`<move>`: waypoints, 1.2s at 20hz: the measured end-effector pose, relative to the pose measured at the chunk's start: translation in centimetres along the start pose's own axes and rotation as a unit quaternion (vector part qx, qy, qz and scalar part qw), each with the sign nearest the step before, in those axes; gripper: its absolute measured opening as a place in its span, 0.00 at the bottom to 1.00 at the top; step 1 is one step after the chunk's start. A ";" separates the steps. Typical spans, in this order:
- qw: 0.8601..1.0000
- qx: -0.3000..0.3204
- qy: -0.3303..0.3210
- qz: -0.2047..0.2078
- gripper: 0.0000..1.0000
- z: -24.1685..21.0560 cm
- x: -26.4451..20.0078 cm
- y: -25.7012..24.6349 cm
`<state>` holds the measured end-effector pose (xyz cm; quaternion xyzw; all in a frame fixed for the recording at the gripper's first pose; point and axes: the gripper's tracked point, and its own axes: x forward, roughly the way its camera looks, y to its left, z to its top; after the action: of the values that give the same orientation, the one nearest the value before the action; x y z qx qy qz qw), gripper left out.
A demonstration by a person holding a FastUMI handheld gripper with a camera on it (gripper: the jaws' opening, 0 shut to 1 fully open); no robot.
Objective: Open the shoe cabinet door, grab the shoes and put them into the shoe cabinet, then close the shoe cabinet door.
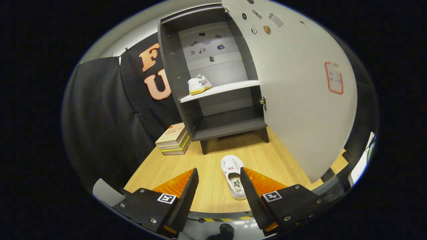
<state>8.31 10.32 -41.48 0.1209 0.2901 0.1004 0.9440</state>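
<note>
A: Right, the shoe cabinet (213,100) stands at the far end of the wooden table (160,170), and its door (293,90) is swung wide to the right. You can see straight into it.

B: And there's one white shoe (198,84) in there already, isn't there?

A: Yes, on the pale middle shelf (230,88), toward its left end, yellowish sole showing. The bottom compartment below it is bare.

B: What about the other one?

A: The second white shoe (234,175) lies on the table in front of the cabinet, toe pointing toward it, opening facing up. It sits just beside the right finger, which covers a bit of its heel side.

B: So is the gripper (218,190) holding it?

A: No. The fingers are spread wide apart with bare tabletop between them. Nothing is clamped. The shoe is off to the right of the gap, not centred in it.

B: Anything else on the table?

A: A small stack of books (173,140) to the left of the cabinet, beside its leg, close to the black cloth wall (103,123).

B: And the door itself?

A: Light grey inside face, a few stickers near the top and a red-bordered label (334,78) further along. A hinge (263,102) shows on the cabinet's right side at shelf height.
</note>
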 end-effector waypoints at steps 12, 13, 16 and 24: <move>0.995 0.004 0.092 0.032 0.68 -9.3 13.0 -2.2; 0.995 -0.001 0.096 0.033 0.66 -9.9 13.9 -2.3; 0.994 -0.010 0.104 0.043 0.61 -11.0 16.2 -1.8; 0.994 -0.034 0.106 0.021 0.32 -11.6 19.8 -2.8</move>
<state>18.06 14.78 -61.94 0.0831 0.3820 0.1419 0.9094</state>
